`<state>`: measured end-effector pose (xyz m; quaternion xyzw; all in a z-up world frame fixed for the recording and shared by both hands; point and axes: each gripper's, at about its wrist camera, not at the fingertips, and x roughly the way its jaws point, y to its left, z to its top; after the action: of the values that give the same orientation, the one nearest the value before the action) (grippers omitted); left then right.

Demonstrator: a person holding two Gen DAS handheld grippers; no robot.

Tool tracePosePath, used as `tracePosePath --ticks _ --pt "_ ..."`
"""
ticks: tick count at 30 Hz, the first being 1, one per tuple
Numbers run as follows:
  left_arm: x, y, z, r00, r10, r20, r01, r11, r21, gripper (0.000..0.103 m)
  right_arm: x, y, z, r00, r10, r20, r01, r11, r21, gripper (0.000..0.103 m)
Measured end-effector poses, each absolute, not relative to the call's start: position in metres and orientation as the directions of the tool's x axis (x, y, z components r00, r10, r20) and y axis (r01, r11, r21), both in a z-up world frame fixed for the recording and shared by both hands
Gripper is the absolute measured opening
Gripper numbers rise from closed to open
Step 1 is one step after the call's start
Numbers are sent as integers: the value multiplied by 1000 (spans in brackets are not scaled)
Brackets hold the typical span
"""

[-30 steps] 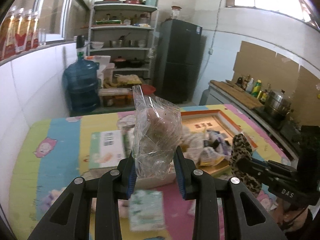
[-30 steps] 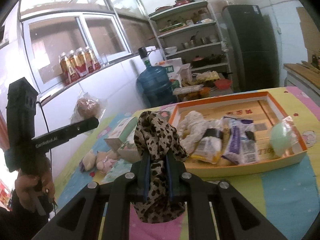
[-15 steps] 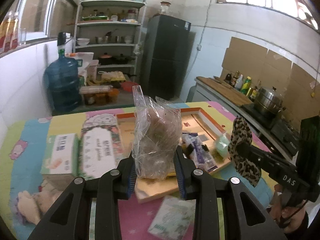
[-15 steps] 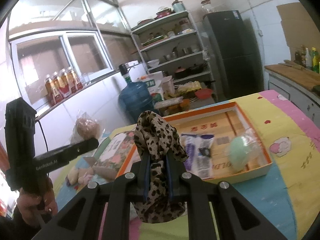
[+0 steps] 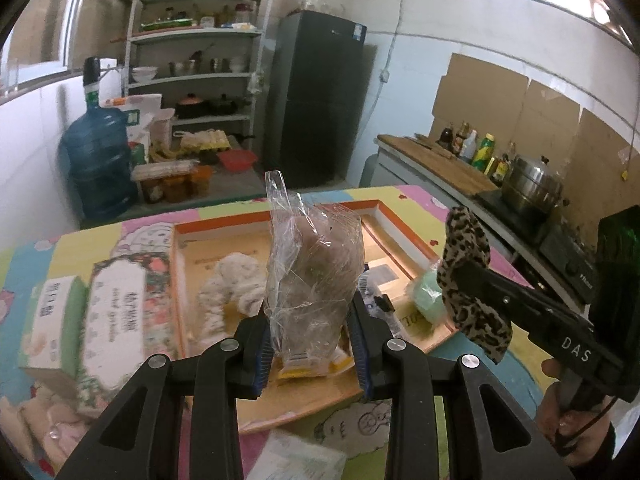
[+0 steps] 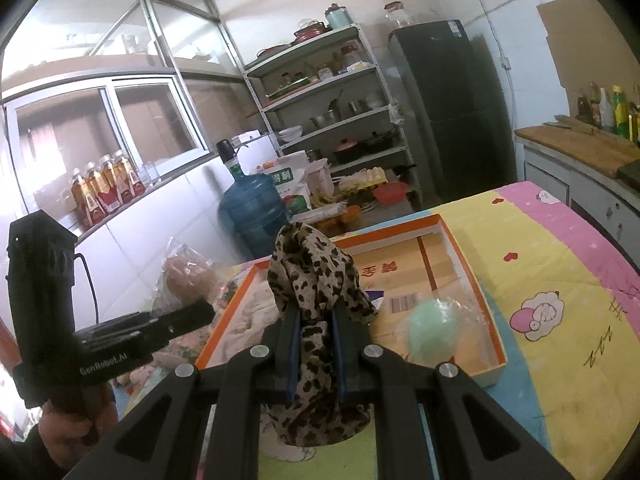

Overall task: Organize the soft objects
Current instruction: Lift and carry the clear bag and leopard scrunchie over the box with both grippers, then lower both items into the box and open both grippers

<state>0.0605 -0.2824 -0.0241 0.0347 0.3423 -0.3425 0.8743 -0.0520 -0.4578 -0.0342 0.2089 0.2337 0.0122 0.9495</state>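
Observation:
My left gripper (image 5: 312,324) is shut on a clear plastic bag with a brownish soft thing inside (image 5: 314,264), held above the near part of the orange-rimmed box (image 5: 276,222). My right gripper (image 6: 316,320) is shut on a leopard-print cloth (image 6: 316,276), held above the box's near edge (image 6: 476,284); the cloth also shows at the right of the left wrist view (image 5: 466,256). In the box lie a white fluffy cloth (image 5: 232,284), a pale green ball in wrap (image 6: 432,334) and small packets.
Two cartons (image 5: 120,312) lie left of the box on the colourful mat (image 6: 560,280). Pink plush items (image 5: 40,428) and a packet (image 5: 304,456) lie near the front. Shelves, a water jug (image 5: 100,168), a fridge and a counter stand behind.
Both grippers have swung right over the table with their loads. The orange-rimmed box has come more fully under and in front of them. Both grips are unchanged.

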Motion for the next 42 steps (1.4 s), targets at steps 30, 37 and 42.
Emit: tracePosePath --ticks 30,37,42 --pt "91 -343 -74 433 -537 -723 650 743 -162 38 2 -490 -80 842 197 -502 70 883 464 16" --pt "87 -341 -73 442 -542 -715 657 738 -153 56 3 -490 -84 835 210 -508 69 876 477 16" --pt "84 -338 -70 453 -541 -708 654 742 -148 57 5 -489 -85 831 212 -513 69 877 475 28"
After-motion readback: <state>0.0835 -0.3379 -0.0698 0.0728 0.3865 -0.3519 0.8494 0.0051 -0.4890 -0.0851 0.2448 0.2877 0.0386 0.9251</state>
